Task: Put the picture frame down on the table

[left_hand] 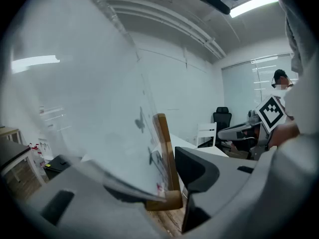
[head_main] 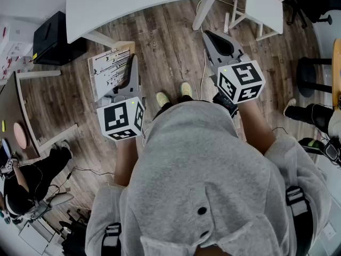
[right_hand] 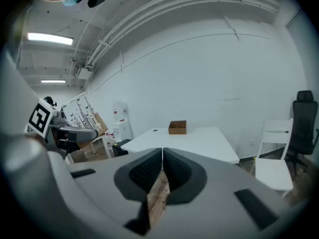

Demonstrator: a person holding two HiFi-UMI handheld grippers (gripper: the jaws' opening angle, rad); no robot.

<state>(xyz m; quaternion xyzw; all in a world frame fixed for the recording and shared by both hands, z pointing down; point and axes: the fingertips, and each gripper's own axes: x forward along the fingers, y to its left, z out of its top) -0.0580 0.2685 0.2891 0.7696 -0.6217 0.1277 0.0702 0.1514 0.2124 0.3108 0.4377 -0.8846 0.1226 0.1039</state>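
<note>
Left claw (left_hand: 159, 183): clamped on tilted picture frame (head_main: 109, 68) | right claw (right_hand: 162, 171): jaws together, empty | white counter (head_main: 133, 4) ahead

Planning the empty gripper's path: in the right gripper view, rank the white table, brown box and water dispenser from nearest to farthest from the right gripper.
1. white table, straight ahead of the right gripper.
2. brown box, on the table's far part.
3. water dispenser, at left, beyond the table.
</note>
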